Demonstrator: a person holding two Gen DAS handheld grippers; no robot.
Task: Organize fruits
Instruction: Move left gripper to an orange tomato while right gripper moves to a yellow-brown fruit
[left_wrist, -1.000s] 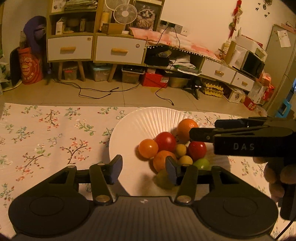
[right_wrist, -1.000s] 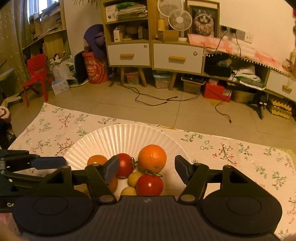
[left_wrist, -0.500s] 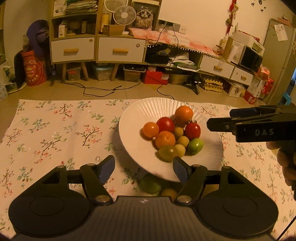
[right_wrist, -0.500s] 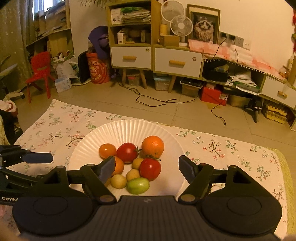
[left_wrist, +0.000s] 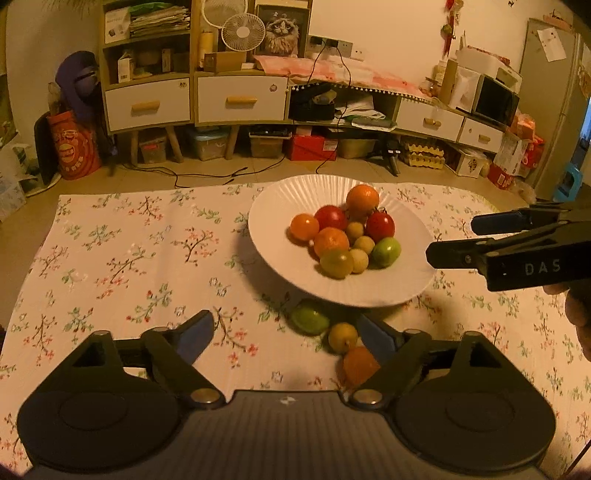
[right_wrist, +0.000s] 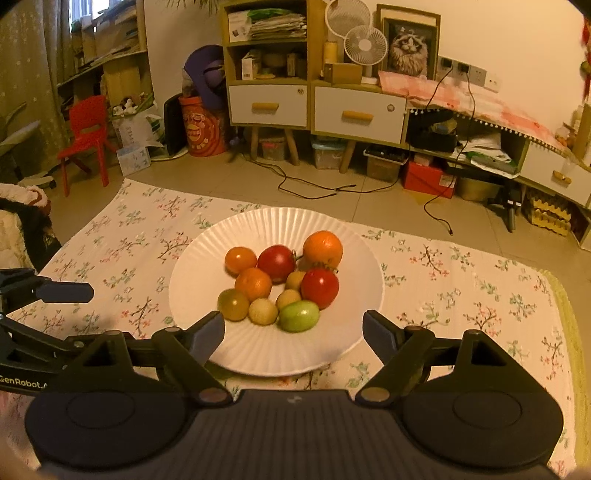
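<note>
A white ribbed plate (left_wrist: 388, 284) (right_wrist: 277, 354) on the flowered cloth holds several fruits: oranges (left_wrist: 362, 197), red tomatoes (right_wrist: 320, 287), small yellow ones and green ones (right_wrist: 299, 315). On the cloth by the plate's near rim lie a green fruit (left_wrist: 309, 320), a yellow fruit (left_wrist: 342, 336) and an orange one (left_wrist: 360, 365), partly behind a finger. My left gripper (left_wrist: 286, 334) hovers over these; its jaws are opening and its pads touch nothing. My right gripper (right_wrist: 291, 328) (left_wrist: 452, 239) sits at the plate's near edge, its jaws opening around no fruit.
The flowered cloth (left_wrist: 129, 258) spreads wide to the left of the plate. One finger (right_wrist: 62, 291) of the left gripper shows at the left of the right wrist view. Past the cloth are tiled floor with cables (right_wrist: 314, 188), drawer cabinets (right_wrist: 358, 114) and a red chair (right_wrist: 86, 129).
Both grippers drew back from the plate and their jaws widened. In the left wrist view, three loose fruits on the cloth came into sight below the plate's rim.
</note>
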